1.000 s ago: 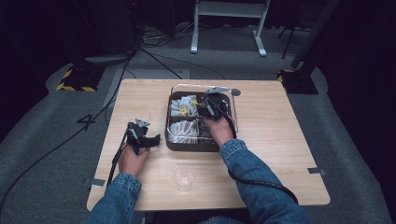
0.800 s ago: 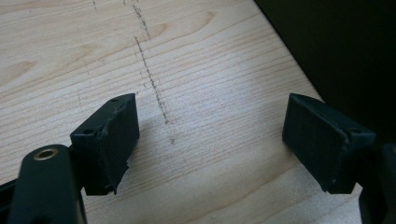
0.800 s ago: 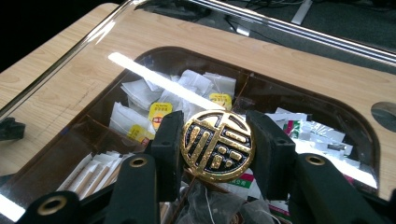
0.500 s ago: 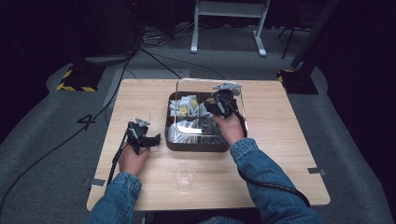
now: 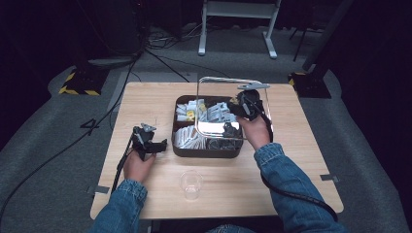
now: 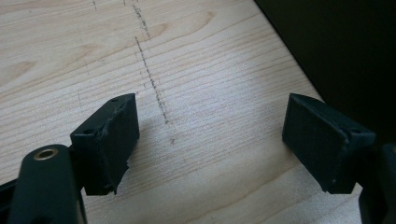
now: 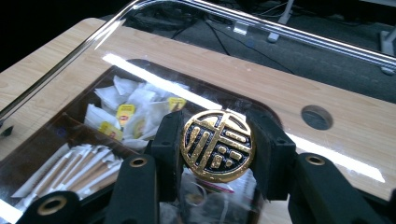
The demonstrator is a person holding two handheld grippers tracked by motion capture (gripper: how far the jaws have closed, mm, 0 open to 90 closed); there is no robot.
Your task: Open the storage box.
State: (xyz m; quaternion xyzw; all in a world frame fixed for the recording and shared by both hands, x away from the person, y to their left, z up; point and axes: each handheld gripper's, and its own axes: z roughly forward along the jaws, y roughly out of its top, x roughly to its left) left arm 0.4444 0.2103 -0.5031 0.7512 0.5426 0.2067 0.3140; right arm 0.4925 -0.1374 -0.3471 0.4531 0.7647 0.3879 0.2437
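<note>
1. Your right gripper [image 7: 217, 149] has its jaws partly closed on the round gold-and-black knob [image 7: 217, 145] of the clear lid [image 5: 233, 109], one pad pressing each side of it.
2. The lid stands tilted above the dark box [image 5: 206, 148], its far edge raised, its near edge low over the box's middle.
3. The box sits at the centre of the wooden table [image 5: 145, 104], holding white sachets [image 7: 135, 109] and wrapped sticks [image 7: 77, 165] in separate compartments.
4. Your left gripper [image 5: 148, 144] rests on the table left of the box; its jaws stand wide apart with nothing between them.
5. A clear plastic cup [image 5: 191, 183] stands upright near the table's front edge.
</note>
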